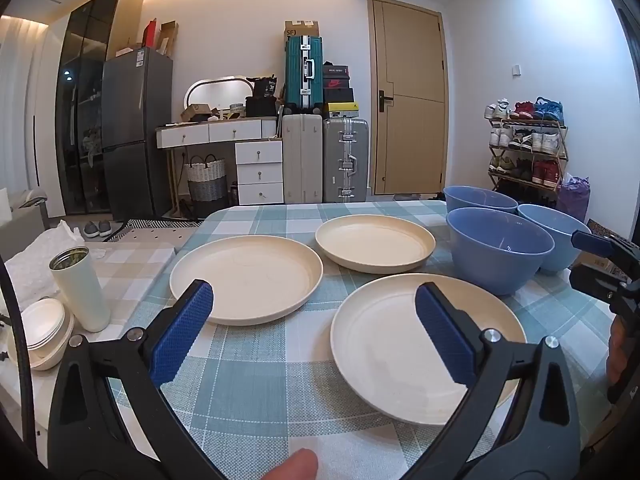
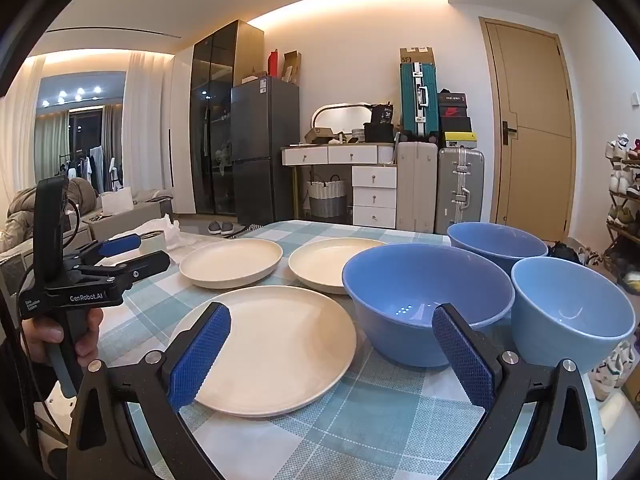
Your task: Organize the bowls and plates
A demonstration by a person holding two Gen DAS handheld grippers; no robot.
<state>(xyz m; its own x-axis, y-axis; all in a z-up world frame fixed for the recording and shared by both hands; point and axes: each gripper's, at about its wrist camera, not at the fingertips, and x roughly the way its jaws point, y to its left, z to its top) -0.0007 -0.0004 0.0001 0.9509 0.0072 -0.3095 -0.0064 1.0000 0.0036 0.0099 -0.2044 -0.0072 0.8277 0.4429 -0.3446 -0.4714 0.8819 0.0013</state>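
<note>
Checked cloth covers the surface (image 1: 256,360), with suitcases, a fridge and a shoe rack behind — typical lived-in room. You've basically not started: nothing is stacked yet, as far as I can tell. Three cream plates lie singly, none overlapping: the near plate (image 1: 400,360) sits just ahead of your left claw (image 1: 314,330), partly under its right finger, the left plate (image 1: 246,280) is ahead-left of it, and the far plate (image 1: 374,246) is further out, straight ahead. Three blue bowls stand separate too: the big bowl (image 2: 416,292) right in front of your right claw (image 2: 332,354), the pale bowl (image 2: 572,308) off to its right, the back bowl (image 2: 496,242) beyond both. Both claws are spread wide, holding nothing.

Left to do, I'd guess: pile the plates and nest the bowls. Mind the white tumbler (image 1: 80,288) and small white bowls (image 1: 42,326) off your left claw's left side — not in the way, but close.
</note>
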